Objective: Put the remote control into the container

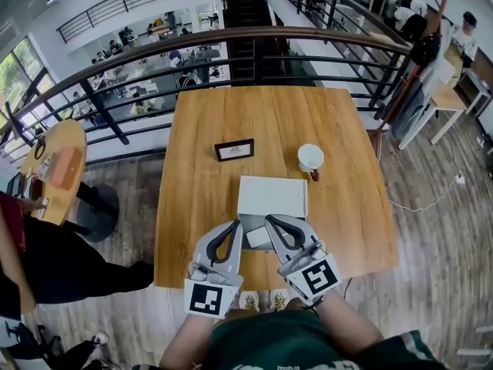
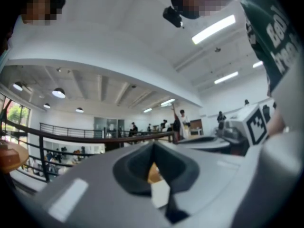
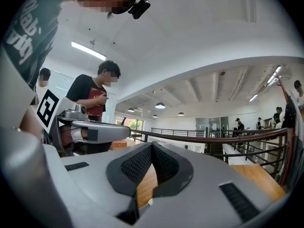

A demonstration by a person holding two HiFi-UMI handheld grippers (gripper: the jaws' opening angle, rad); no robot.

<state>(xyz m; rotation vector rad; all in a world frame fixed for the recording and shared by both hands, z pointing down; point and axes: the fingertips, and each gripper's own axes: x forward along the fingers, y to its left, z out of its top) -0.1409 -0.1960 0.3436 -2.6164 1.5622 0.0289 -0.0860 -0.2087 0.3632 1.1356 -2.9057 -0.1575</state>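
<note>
My grey left gripper and grey right gripper are both closed on nothing. A small flat pale remote control (I think that's it) lies just in front of the white rectangular box. It looks light, hard and smooth, so I'd pinch its long sides

White rectangular container flat on wooden table; pale flat remote control, partly hidden, just beside near edge.

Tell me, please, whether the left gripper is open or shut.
Shut: on the left gripper the jaw tips meet, nothing held between them.
</note>
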